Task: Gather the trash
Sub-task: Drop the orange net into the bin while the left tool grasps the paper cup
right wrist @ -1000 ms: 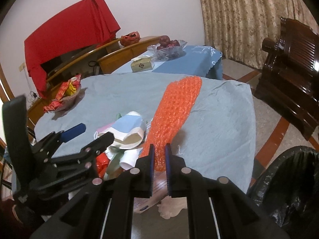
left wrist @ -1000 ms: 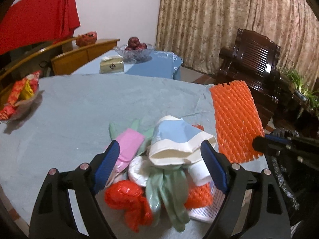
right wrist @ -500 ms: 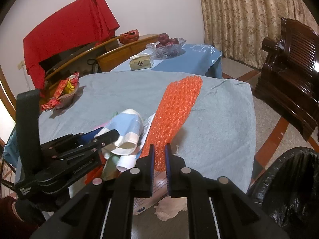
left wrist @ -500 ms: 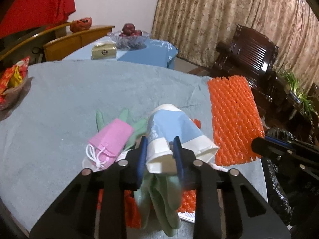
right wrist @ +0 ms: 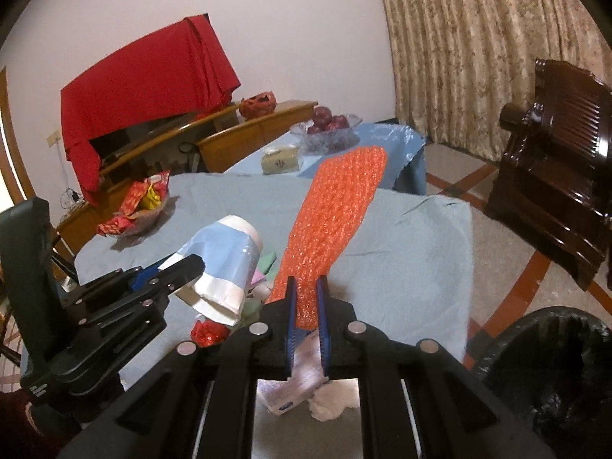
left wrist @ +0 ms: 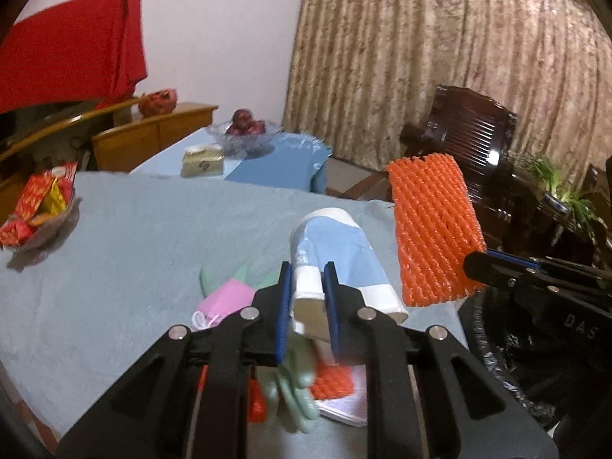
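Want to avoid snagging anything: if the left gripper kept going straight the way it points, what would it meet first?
Beyond the paper cup its closing fingers pinch, the left gripper would probably meet the blue tablecloth first; depth is unclear.

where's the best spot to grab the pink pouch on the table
Take the pink pouch by its flat pink body, coming from above with the jaws across its short width. It lies flat on the table, partly over the green glove, so no edge is raised for a side approach. The white drawstring at its near end looks too thin to pinch reliably.
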{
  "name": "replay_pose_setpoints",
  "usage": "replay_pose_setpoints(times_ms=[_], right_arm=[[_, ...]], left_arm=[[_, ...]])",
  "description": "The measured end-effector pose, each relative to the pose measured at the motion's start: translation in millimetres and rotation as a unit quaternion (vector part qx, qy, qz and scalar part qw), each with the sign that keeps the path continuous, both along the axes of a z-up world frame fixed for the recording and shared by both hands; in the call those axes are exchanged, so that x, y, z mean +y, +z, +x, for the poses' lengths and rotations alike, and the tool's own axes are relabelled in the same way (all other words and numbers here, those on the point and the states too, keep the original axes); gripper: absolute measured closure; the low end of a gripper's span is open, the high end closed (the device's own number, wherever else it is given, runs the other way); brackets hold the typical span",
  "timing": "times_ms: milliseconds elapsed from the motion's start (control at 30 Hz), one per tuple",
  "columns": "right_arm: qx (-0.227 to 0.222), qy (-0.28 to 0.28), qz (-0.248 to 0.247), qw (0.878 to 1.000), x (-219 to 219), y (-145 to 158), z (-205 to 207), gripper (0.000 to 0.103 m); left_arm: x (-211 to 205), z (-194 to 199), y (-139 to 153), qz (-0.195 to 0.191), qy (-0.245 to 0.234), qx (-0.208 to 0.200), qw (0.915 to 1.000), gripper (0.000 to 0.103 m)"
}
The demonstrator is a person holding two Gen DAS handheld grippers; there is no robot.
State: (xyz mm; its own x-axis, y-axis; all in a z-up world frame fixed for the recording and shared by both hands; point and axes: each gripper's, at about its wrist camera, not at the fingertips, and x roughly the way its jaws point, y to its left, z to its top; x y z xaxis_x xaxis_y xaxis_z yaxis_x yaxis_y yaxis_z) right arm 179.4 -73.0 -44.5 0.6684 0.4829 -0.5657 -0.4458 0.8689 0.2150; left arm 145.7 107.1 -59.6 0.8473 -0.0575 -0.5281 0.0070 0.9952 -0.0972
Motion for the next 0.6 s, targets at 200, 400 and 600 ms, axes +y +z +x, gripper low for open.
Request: replay_pose_setpoints(times_ms=[200, 400, 600], right_arm=[[0.001, -0.054, -0.014, 0.998, -53, 0, -22, 0.093], [0.027, -0.140, -0.039, 0.989, -130, -19, -42, 0.093], [0.058, -0.212, -0.057, 0.974, -203, -45, -62, 0.093]], left_arm=[[-51, -5, 2, 0.004, -0.051, 0.002, 0.9987, 0.087], [-115, -1, -11, 0.003, -0.121, 0.015, 0.9925, 0.087], [-185, 9, -26, 0.011, -0.191, 0.024, 0.9813, 0.087]])
